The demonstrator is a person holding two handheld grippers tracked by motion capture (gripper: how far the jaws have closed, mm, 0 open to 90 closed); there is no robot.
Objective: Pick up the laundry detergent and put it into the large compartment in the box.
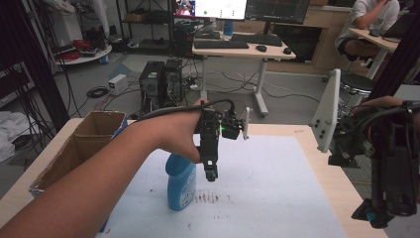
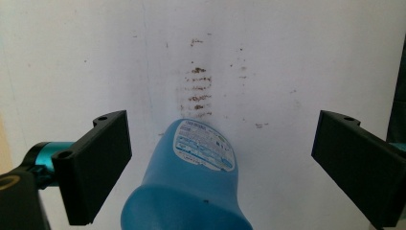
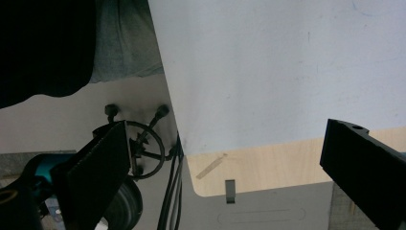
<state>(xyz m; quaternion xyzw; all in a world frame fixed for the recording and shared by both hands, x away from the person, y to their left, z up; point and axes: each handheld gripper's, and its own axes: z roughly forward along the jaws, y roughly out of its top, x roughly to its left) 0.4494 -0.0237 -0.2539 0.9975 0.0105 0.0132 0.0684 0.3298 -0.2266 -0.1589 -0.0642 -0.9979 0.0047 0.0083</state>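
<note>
A person's left gripper (image 2: 220, 167) hangs over a blue plastic bottle (image 2: 191, 182), jaws spread wide to either side without touching it — the bottle stands upright on a white mat (image 1: 267, 188), just beside brown smudges (image 2: 197, 88). The right gripper (image 3: 225, 177) hovers past the table's corner (image 3: 249, 167), jaws apart and holding nothing.

The blue bottle (image 2: 184, 191) looks like smooth plastic with a slight shine, and its label (image 2: 203, 145) is glossy. The white mat (image 1: 267, 188) is matt, with brown stains (image 2: 197, 88). The table (image 3: 268, 165) edge is pale wood. The box (image 1: 74, 148) is rough brown cardboard.
</note>
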